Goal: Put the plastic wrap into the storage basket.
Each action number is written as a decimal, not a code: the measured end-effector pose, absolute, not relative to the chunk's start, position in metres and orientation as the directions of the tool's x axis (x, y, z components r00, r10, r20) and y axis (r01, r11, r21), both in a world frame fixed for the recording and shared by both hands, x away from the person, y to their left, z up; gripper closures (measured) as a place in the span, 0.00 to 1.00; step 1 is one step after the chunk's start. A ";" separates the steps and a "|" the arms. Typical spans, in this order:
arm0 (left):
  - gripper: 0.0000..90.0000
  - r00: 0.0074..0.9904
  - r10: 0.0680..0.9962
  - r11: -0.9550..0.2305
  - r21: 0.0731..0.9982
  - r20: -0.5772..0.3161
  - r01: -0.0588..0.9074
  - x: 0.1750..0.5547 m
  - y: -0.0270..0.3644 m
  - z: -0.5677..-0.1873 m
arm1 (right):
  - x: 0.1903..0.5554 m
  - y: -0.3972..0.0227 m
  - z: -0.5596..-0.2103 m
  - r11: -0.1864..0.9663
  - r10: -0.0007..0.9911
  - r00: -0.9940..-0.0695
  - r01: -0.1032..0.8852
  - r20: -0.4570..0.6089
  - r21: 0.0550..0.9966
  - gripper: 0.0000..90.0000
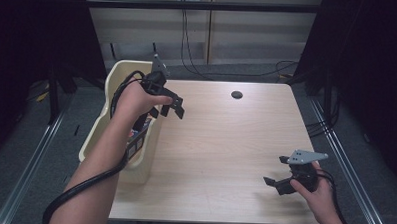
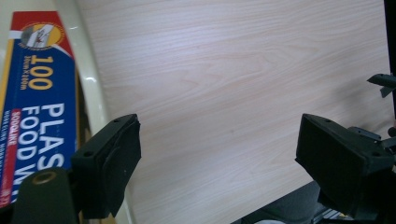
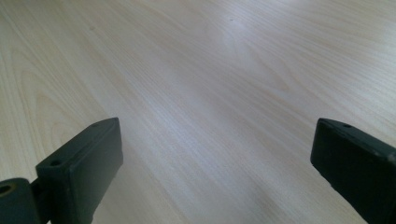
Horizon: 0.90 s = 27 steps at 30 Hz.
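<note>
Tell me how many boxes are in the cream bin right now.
1 that I can see: a blue plastic food wrap box standing inside the cream bin at the table's left edge. More may be hidden behind the forearm.

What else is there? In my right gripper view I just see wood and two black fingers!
Observer: There's a cream tub at the left edge of the table.
Operator: Ooh, what's in the tub?
Observer: A blue box with "100" and "FOOD" printed on it. The left gripper view shows it just inside the rim.
Operator: Where's the other gripper?
Observer: The left gripper is held up beside the tub's rim, over the table's left side. Its fingers are apart with nothing between them.
</note>
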<state>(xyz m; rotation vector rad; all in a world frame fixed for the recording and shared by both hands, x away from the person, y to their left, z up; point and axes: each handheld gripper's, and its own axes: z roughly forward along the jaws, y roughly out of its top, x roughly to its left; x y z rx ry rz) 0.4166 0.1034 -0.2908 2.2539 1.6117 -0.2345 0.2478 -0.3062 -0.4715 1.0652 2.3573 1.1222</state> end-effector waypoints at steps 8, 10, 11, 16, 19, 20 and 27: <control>0.15 0.366 0.866 -0.316 0.192 -0.341 0.929 0.415 0.087 -0.304 | 0.248 -0.306 -0.471 0.413 0.743 -0.669 0.489 0.027 0.768 0.02; 0.15 0.371 0.863 -0.321 0.194 -0.343 0.927 0.414 0.083 -0.307 | 0.248 -0.306 -0.472 0.413 0.743 -0.669 0.489 0.027 0.769 0.02; 0.15 0.371 0.863 -0.321 0.194 -0.343 0.927 0.414 0.083 -0.307 | 0.248 -0.306 -0.472 0.412 0.742 -0.669 0.489 0.027 0.769 0.02; 0.15 0.389 0.852 -0.340 0.196 -0.350 0.920 0.413 0.073 -0.316 | 0.248 -0.306 -0.471 0.411 0.742 -0.670 0.489 0.030 0.770 0.02; 0.15 0.392 0.847 -0.342 0.195 -0.359 0.919 0.412 0.069 -0.319 | 0.248 -0.306 -0.471 0.412 0.743 -0.668 0.489 0.027 0.769 0.02; 0.15 0.400 0.841 -0.349 0.199 -0.364 0.916 0.411 0.068 -0.321 | 0.248 -0.306 -0.472 0.416 0.740 -0.672 0.487 0.025 0.768 0.02; 0.14 0.420 0.829 -0.367 0.207 -0.369 0.907 0.409 0.057 -0.331 | 0.248 -0.304 -0.473 0.419 0.738 -0.674 0.491 0.028 0.764 0.03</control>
